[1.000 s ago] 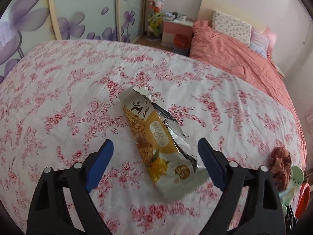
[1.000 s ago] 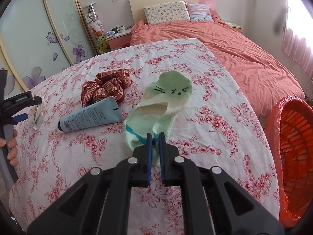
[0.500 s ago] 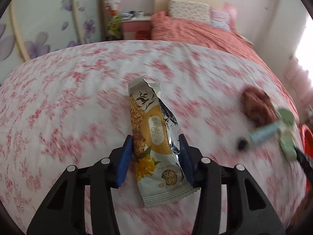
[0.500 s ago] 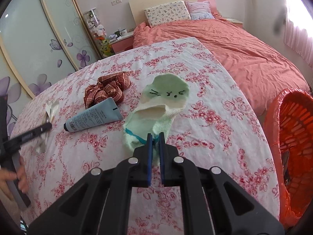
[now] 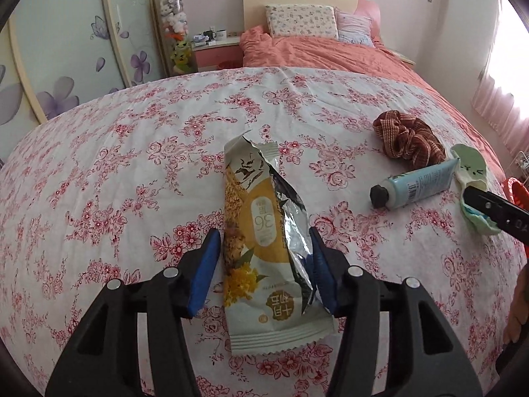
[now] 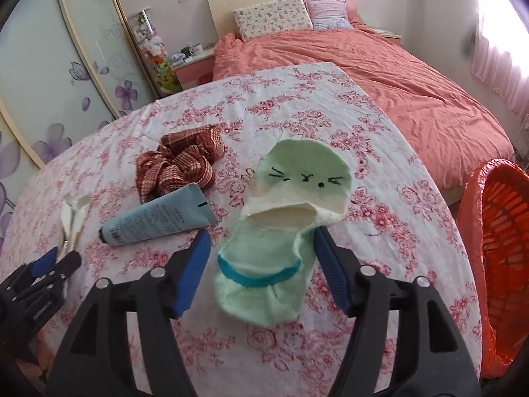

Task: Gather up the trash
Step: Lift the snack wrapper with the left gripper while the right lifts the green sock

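Your left gripper point(image 5: 263, 259) straddles the torn snack wrapper point(image 5: 267, 244), a long white-and-yellow foil packet lying flat on the white cloth with red roses point(image 5: 132, 165). Its jaws are easing apart; the right blue pad touches the crumpled silver edge of the foil, while a sliver of cloth shows between the left pad and the packet. Whether that amounts to a grip is hard to tell, since the wrapper lies flat on the cloth rather than hanging from the pads.

Your right gripper point(image 6: 261, 269) is opening wide around the pale green ankle sock with a stitched cat face point(image 6: 281, 228). The sock lies between the pads, and neither pad presses it.

Beside the sock lies a pale blue squeeze tube with a black cap point(image 6: 158, 221), and behind it a bunched red-checked scrunchie point(image 6: 180, 168), touching the tube's flat end. The orange mesh basket lined with a red bag point(image 6: 496, 248) stands off the cloth's right edge, cut by the frame, so its contents stay hidden.

From the right wrist, the wrapper shows only as a thin white sliver at the far left. In the left wrist view, fingertips point(image 5: 519, 307) show at the right edge, otherwise out of frame.
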The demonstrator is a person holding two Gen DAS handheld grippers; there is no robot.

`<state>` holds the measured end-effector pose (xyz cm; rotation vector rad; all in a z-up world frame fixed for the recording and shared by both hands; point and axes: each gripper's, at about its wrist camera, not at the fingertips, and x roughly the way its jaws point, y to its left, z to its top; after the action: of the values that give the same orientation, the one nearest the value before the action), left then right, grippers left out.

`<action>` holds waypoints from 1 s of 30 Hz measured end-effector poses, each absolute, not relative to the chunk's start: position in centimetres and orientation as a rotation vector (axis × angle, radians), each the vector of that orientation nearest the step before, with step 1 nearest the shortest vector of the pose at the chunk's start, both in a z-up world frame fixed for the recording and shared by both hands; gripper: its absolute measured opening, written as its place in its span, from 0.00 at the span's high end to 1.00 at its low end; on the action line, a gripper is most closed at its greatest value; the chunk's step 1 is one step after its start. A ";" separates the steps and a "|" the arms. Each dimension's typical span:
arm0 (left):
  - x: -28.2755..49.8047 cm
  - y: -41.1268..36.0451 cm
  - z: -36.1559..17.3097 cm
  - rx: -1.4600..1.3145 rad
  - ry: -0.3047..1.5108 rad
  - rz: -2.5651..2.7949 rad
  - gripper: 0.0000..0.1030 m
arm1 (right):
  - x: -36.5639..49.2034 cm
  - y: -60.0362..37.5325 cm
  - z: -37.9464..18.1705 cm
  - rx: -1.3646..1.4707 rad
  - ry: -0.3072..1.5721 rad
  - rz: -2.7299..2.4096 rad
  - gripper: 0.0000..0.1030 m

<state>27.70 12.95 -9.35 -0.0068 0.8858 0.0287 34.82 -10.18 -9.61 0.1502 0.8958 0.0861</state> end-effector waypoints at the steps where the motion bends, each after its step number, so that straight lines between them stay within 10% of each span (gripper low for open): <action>1: 27.6 12.9 -9.3 -0.008 0.886 0.030 0.47 | 35.0 -9.8 -9.7 0.125 0.891 0.069 0.34; 8: 27.7 12.9 -9.4 -0.008 0.887 0.027 0.46 | 34.6 -10.7 -9.9 0.090 0.874 0.018 0.93; 30: 27.4 14.7 -9.2 -0.154 0.858 -0.003 0.44 | 30.6 -12.3 -9.9 0.071 0.880 0.069 0.94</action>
<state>27.41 14.69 -9.23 -0.1540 0.8582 -0.0032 30.64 -12.33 -9.95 0.0710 0.8796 0.0691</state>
